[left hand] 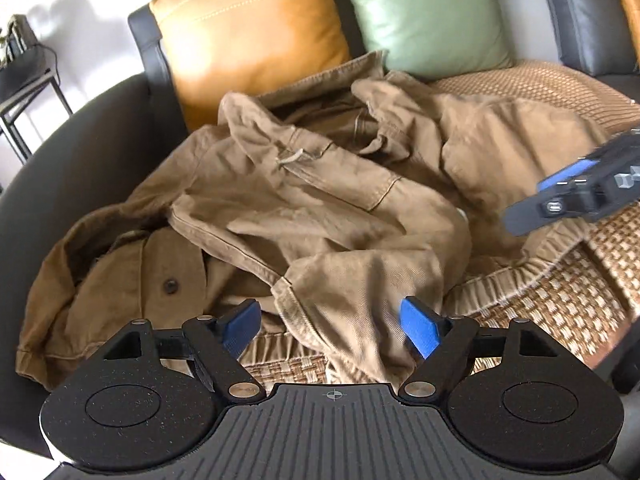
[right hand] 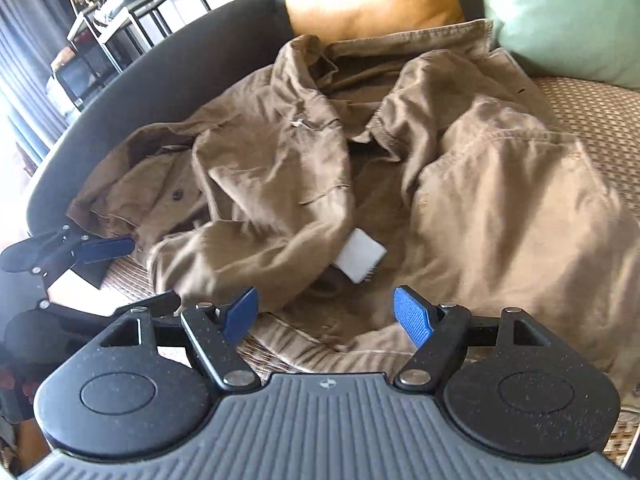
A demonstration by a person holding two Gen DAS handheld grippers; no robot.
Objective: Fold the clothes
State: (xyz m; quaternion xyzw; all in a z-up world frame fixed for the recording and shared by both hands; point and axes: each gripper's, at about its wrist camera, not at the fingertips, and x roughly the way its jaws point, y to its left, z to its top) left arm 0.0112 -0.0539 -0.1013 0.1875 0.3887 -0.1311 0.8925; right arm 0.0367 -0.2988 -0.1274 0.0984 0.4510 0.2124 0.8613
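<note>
A tan jacket [left hand: 320,200] lies crumpled and spread on a woven seat mat [left hand: 560,308]. A dark button [left hand: 170,285] shows on its left part. My left gripper [left hand: 330,326] hangs open over the jacket's near hem, with a fold of cloth lying between the blue pads, untouched. In the right wrist view the same jacket [right hand: 480,200] shows a white label [right hand: 362,256] near its middle. My right gripper [right hand: 326,314] stands open above the elastic hem, holding nothing. The right gripper [left hand: 572,192] appears at the right edge of the left wrist view, and the left gripper [right hand: 80,248] at the left of the right wrist view.
An orange cushion [left hand: 248,36] and a green cushion [left hand: 428,12] lean on the sofa back behind the jacket. The dark curved sofa arm [left hand: 80,152] bounds the left side. A metal side table [right hand: 120,28] stands beyond it.
</note>
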